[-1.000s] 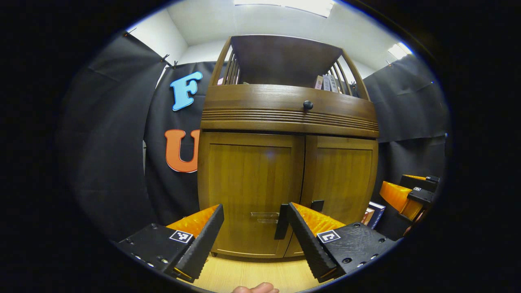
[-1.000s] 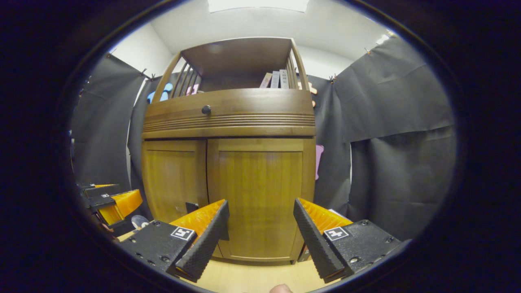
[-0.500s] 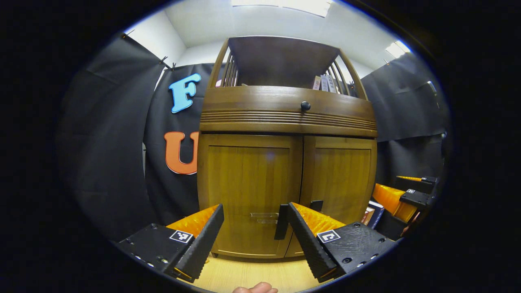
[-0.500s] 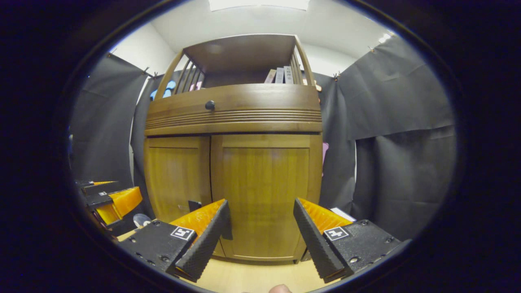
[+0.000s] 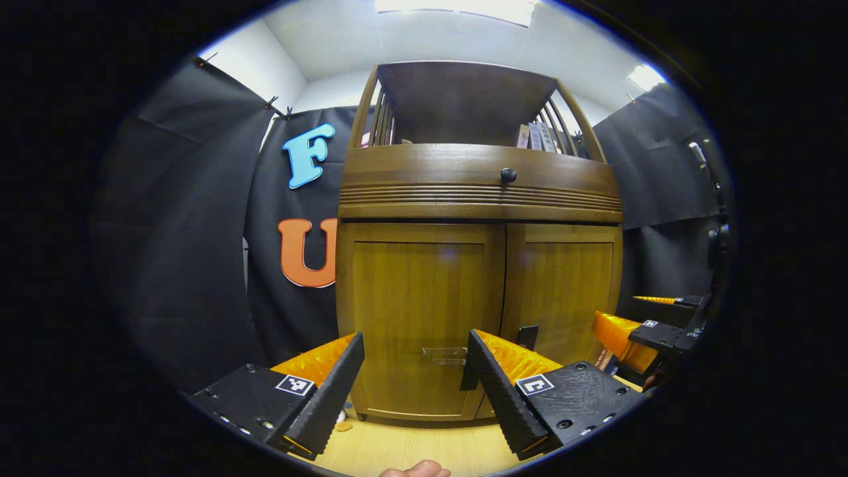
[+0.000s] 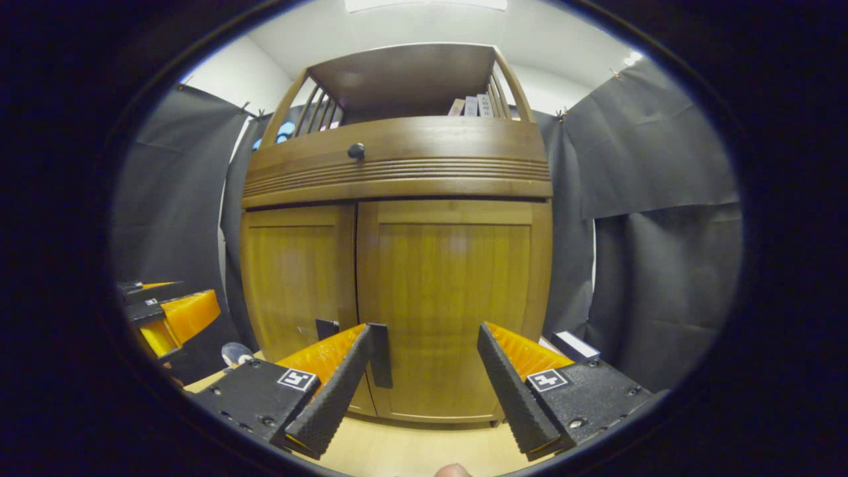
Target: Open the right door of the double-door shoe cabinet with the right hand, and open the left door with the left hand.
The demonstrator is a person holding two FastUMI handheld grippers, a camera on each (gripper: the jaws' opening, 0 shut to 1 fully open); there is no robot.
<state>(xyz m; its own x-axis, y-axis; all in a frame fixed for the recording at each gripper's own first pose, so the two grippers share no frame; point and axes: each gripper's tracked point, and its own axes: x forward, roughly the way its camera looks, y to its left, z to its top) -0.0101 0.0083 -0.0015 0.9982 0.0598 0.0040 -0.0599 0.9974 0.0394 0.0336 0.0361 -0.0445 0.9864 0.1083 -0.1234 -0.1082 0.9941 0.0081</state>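
Shoe cabinet (image 5: 480, 291) doors both closed; left gripper (image 5: 414, 384), right gripper (image 6: 424, 384) jaws spread.

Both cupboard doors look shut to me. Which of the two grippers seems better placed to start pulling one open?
Probably the right gripper: it is open, facing the right door, whose dark handle sits beside its left finger. The left gripper is similarly close to its own handle, so the edge is slight.

Cabinet (image 5: 477, 199): wood, glossy varnish; doors (image 6: 450, 298) lighter, grain visible. Floor (image 5: 424, 447): pale wood-look, smooth. Wall (image 6: 649, 265): matt black cloth, creased.
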